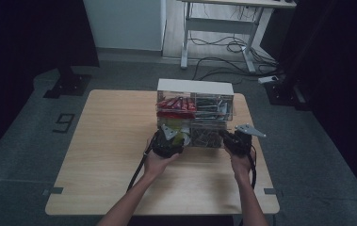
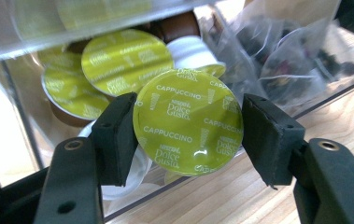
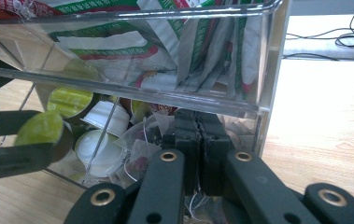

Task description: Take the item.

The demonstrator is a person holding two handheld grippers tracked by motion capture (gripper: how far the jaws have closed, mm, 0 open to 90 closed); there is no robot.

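A clear two-tier organiser (image 1: 195, 87) stands at the table's far middle. My left gripper (image 2: 191, 136) is shut on a green-lidded cappuccino capsule (image 2: 184, 109), held by its rim just in front of the lower left compartment. More green capsules (image 2: 123, 58) and white ones lie inside it. In the right gripper view the same held capsule (image 3: 41, 127) appears at the left. My right gripper (image 3: 198, 135) is shut, its tips at the lower right compartment among clear tea bags (image 3: 142, 140). I cannot tell whether anything is pinched there. From above, the left gripper (image 1: 167, 141) and right gripper (image 1: 236, 141) sit side by side.
The upper tier holds red packets (image 1: 176, 103) and green-and-white sachets (image 3: 202, 46). Bare wooden table (image 1: 110, 150) spreads to the left and front of the organiser. A desk frame and cables (image 1: 223, 47) stand on the floor beyond.
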